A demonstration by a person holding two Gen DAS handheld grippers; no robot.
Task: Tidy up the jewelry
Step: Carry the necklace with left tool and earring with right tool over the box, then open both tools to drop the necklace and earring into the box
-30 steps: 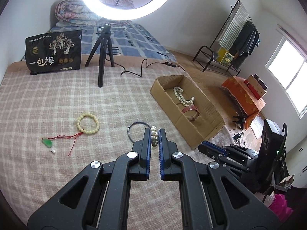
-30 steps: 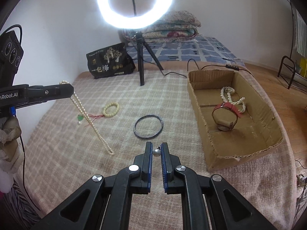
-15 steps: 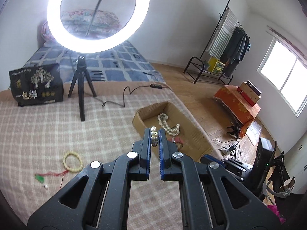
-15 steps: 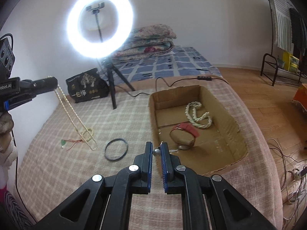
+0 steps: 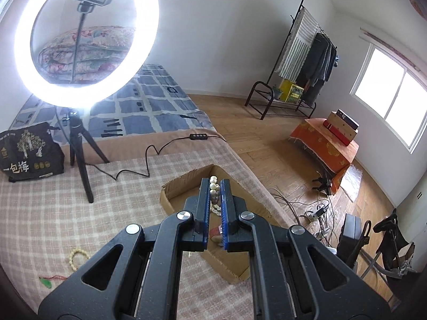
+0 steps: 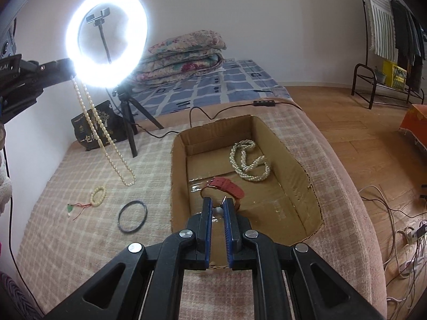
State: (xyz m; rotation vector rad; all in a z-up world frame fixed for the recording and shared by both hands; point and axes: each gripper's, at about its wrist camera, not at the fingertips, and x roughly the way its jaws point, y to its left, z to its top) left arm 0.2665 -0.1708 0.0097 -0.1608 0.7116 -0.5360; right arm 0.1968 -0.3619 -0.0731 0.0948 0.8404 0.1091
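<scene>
The cardboard box (image 6: 291,160) on the bed already holds a coiled pearl strand (image 6: 249,161) and a red-strapped watch (image 6: 226,186). The left hand-held gripper (image 5: 215,186) is pinched on a long pearl necklace (image 6: 106,138); the right hand-held gripper (image 6: 217,208) clamps a small silver bead (image 6: 218,210) over the box. Only the right view shows the necklace hanging and the black bangle (image 6: 132,216), bead bracelet (image 6: 98,194) and jade pendant (image 6: 70,208) left on the bed.

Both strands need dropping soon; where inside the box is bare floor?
Free: the cardboard box's near right floor, beyond the red strap, and the far left corner. Crowded: the middle, where the pearl pile and strap lie.
</scene>
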